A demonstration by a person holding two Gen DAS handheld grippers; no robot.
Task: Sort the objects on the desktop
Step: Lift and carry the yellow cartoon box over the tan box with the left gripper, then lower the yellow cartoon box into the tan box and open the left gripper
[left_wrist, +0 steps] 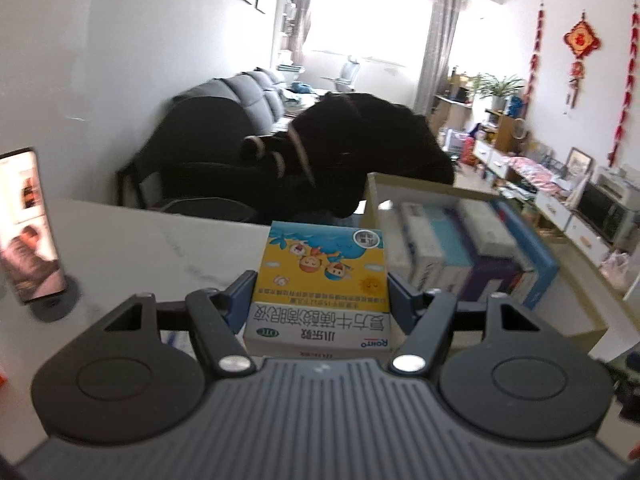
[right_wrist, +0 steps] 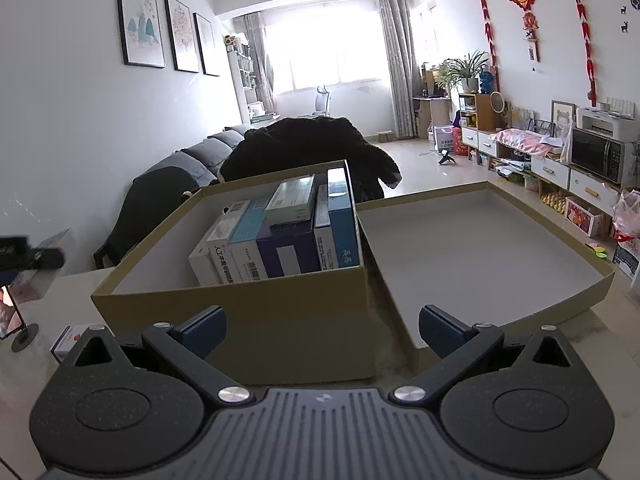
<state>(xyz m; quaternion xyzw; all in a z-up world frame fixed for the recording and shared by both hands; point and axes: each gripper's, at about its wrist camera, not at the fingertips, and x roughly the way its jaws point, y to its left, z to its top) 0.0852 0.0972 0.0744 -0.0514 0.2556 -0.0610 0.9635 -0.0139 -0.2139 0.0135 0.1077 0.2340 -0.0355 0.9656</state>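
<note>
My left gripper (left_wrist: 322, 286) is shut on a yellow and blue medicine box (left_wrist: 322, 276) with cartoon children, held above the white table, left of the tan cardboard box (left_wrist: 592, 326). In the right wrist view the tan cardboard box (right_wrist: 240, 304) holds several upright medicine boxes (right_wrist: 280, 232) along its right side. Its lid (right_wrist: 480, 248) lies open side up to the right, empty. My right gripper (right_wrist: 322, 330) is open and empty, just before the box's near wall.
A phone on a round stand (left_wrist: 30, 232) stands at the table's left; it also shows in the right wrist view (right_wrist: 12, 316). A small white and red box (right_wrist: 70, 338) lies on the table left of the cardboard box. A dark coat on a chair (right_wrist: 312, 152) is behind the table.
</note>
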